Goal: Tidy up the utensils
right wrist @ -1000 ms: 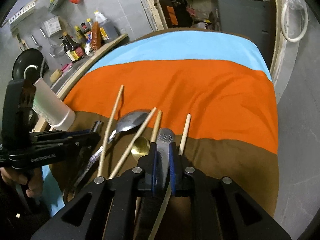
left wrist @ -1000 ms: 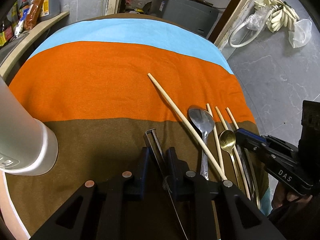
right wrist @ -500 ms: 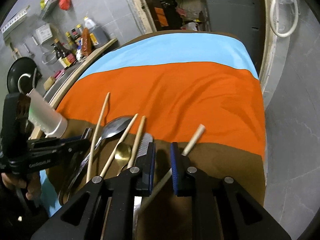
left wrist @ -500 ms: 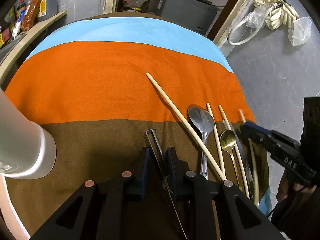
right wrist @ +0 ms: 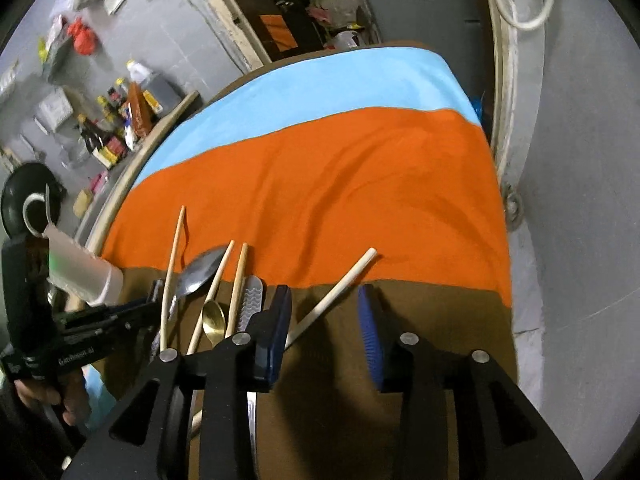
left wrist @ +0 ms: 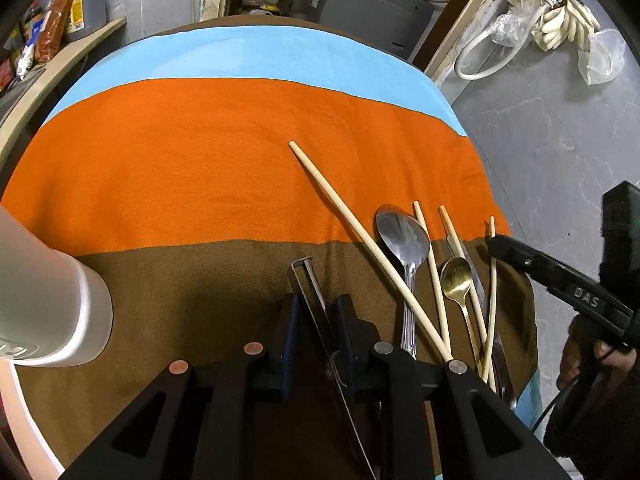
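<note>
My left gripper (left wrist: pixel 316 308) is shut on metal tongs (left wrist: pixel 310 280), held just above the brown band of the striped cloth. To its right lie a long chopstick (left wrist: pixel 352 220), a silver spoon (left wrist: pixel 402 236), a gold spoon (left wrist: pixel 456 276), more chopsticks (left wrist: pixel 430 256) and a knife (left wrist: pixel 476 276). My right gripper (right wrist: pixel 325 312) is open and empty; a chopstick (right wrist: pixel 340 284) lies between its fingers on the cloth. The knife (right wrist: pixel 250 300), gold spoon (right wrist: pixel 213 318) and silver spoon (right wrist: pixel 200 272) lie left of it.
A white cylindrical holder (left wrist: pixel 44 296) stands at the cloth's left edge; it also shows in the right wrist view (right wrist: pixel 82 268). The striped cloth (left wrist: pixel 200 160) covers a round table. Bottles (right wrist: pixel 112 128) stand on a counter behind. Grey floor lies beyond the right table edge.
My right gripper opened and let go of the knife, which now lies on the cloth, and shifted right over a chopstick. My left gripper still holds the tongs in place.
</note>
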Action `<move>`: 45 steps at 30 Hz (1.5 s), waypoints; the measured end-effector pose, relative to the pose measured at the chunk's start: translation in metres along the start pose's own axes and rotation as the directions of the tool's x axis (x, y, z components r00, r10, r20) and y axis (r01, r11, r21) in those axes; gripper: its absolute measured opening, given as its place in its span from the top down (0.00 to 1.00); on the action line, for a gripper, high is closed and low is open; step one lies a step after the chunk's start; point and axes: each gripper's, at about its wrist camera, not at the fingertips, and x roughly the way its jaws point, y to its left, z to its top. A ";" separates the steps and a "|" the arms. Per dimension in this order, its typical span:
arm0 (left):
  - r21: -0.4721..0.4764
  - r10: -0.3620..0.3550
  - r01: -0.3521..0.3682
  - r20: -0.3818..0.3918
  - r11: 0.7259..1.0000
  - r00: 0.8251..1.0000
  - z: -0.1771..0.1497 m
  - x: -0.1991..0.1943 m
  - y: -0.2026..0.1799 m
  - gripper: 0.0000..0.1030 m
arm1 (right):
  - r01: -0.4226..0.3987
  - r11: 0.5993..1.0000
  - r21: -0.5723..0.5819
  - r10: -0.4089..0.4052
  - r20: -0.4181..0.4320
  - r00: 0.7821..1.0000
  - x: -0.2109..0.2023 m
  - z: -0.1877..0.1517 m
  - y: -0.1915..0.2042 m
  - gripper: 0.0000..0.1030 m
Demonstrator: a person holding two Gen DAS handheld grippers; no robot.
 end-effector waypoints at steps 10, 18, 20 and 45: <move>0.009 -0.003 0.004 -0.042 1.000 0.999 0.012 0.010 -0.004 0.81 | -0.009 0.998 0.066 0.015 -0.097 0.995 0.033 0.016 0.008 0.71; 0.021 0.029 -0.027 -0.067 0.999 0.997 0.016 0.014 -0.011 0.82 | 0.095 0.991 0.092 -0.078 -0.175 0.982 0.047 0.019 0.027 0.84; -0.004 0.005 -0.006 -0.055 1.000 0.998 0.015 0.011 -0.006 0.84 | 0.072 0.988 0.138 -0.045 -0.194 0.980 0.051 0.015 0.027 0.95; 0.037 -0.176 0.178 0.453 0.983 0.874 -0.005 -0.191 0.081 0.88 | -0.159 0.987 -0.019 0.143 0.549 0.823 -0.110 -0.010 0.200 0.96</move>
